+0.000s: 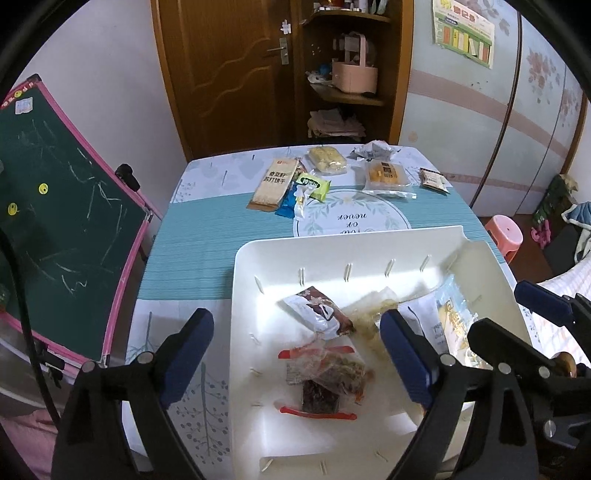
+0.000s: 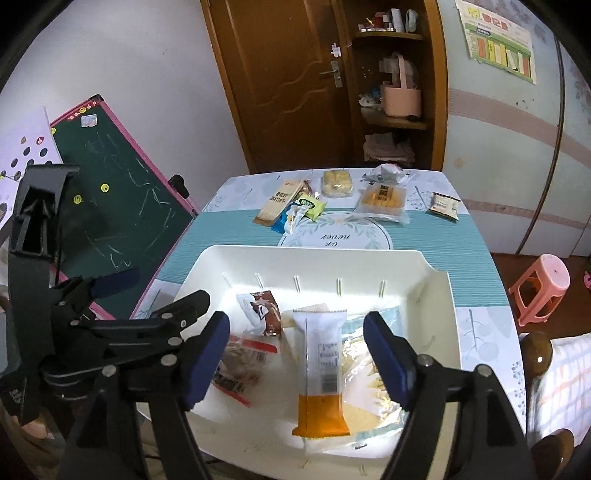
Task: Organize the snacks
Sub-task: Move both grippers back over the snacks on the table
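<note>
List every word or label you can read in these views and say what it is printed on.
"never" and "or", upside down, on the round placemat.
"苏打饼干" on the long cracker pack; the line above it is unclear.
Wall poster, green snack packet, barcoded white-and-orange packet in the white tray: print too small or blurred.

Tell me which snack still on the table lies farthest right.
The small brown-and-white packet, alone right of the orange cake pack; the others lie farther left.

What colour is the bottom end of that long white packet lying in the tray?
Orange; the rest of the long packet is white with printed text. The right wrist view shows it best.
</note>
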### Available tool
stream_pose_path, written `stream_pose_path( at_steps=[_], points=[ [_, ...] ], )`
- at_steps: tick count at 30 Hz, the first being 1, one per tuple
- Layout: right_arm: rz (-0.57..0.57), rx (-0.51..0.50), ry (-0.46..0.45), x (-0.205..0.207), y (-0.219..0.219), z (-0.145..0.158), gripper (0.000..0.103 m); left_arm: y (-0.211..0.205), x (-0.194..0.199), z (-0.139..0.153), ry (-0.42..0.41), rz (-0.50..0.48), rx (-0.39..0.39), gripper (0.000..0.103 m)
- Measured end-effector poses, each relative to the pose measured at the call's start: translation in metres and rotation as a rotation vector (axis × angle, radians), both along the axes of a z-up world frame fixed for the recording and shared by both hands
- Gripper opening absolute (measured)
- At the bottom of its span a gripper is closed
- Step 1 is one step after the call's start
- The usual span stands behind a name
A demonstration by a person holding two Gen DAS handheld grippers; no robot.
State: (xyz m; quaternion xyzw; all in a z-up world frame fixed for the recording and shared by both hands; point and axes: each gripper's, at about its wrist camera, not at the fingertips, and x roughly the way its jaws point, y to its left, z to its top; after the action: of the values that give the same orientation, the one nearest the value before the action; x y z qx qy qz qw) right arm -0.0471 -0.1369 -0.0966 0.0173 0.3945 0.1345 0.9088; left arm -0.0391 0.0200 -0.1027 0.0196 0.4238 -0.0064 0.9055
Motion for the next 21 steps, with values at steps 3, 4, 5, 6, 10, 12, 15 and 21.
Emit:
stream_pose_path(
  at_steps=[3, 4, 5, 6, 10, 12, 15, 21],
  points=[
    [-0.002, 0.001, 0.008, 0.0009, -0.0005, -0.0012, 0.076, 0.0004, -0.0016, 0.0010, -0.007, 0.002, -0.001, 0.091],
    [-0.002, 0.002, 0.010, 0.0010, -0.0006, -0.0012, 0.076, 0.0003, -0.0026, 0.0015, -0.010, 0.003, 0.002, 0.091],
    [-0.002, 0.003, 0.010, 0.0010, -0.0006, -0.0012, 0.076, 0.0003, -0.0029, 0.0015, -0.011, 0.003, 0.003, 0.091],
    [-0.003, 0.002, 0.009, 0.0010, -0.0006, -0.0010, 0.076, 0.0008, -0.0032, 0.0017, -0.013, 0.004, 0.003, 0.091],
    [-0.003, 0.000, 0.005, 0.0005, -0.0007, -0.0006, 0.076, 0.0014, -0.0028, 0.0014, -0.016, 0.007, 0.007, 0.091],
    [-0.006, -0.002, -0.001, 0.0002, -0.0010, 0.0005, 0.076, 0.0015, -0.0035, 0.0017, -0.018, 0.007, 0.009, 0.091],
    [-0.017, -0.017, -0.011, -0.0001, -0.0012, 0.0023, 0.076, 0.0019, -0.0035, 0.0030, -0.025, 0.009, 0.013, 0.091],
    [-0.028, -0.047, -0.045, -0.0014, -0.0002, 0.0075, 0.076, 0.0019, -0.0013, 0.0090, -0.055, 0.009, 0.024, 0.091]
  ],
)
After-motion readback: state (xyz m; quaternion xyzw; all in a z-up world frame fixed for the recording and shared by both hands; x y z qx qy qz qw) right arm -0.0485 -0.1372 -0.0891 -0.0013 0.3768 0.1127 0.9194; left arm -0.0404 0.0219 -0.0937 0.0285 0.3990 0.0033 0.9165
